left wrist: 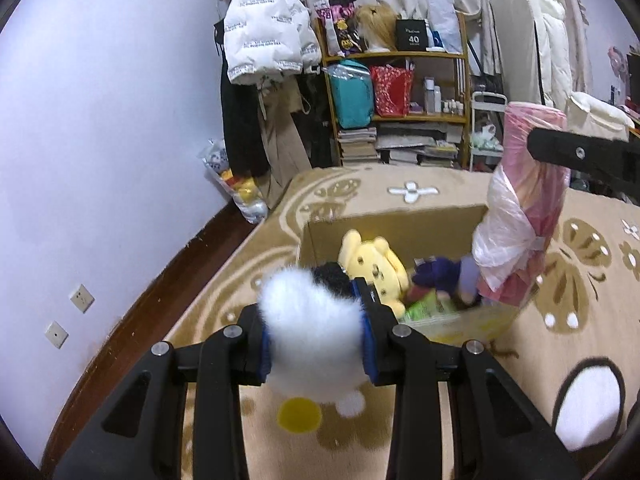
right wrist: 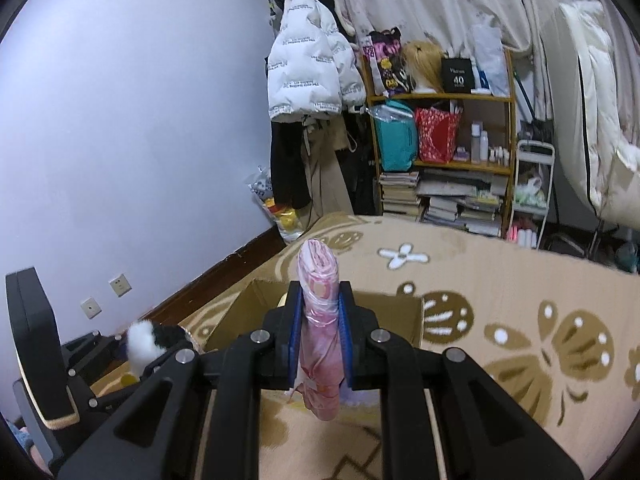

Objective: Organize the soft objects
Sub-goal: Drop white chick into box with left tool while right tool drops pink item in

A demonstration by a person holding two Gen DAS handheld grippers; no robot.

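Note:
My left gripper point(left wrist: 316, 320) is shut on a fluffy white-and-black plush toy point(left wrist: 308, 320) and holds it above the rug, just in front of an open cardboard box point(left wrist: 400, 220). The box holds a yellow plush point(left wrist: 372, 264), a purple plush point(left wrist: 440, 276) and a green item. My right gripper point(right wrist: 320, 328) is shut on a pink rolled bundle wrapped in plastic point(right wrist: 320, 320), held upright over the box point(right wrist: 248, 304). The bundle also shows in the left wrist view point(left wrist: 524, 208), its lower end at the box's right side. The white plush and left gripper show in the right wrist view point(right wrist: 148, 340).
A beige butterfly-patterned rug point(left wrist: 560, 280) covers the floor. A lilac wall point(left wrist: 100, 120) with sockets and dark skirting runs along the left. A coat rack with a white puffer jacket point(left wrist: 264, 28), a wooden shelf point(left wrist: 400, 88) of bags and books and a bag of toys point(left wrist: 236, 184) stand behind.

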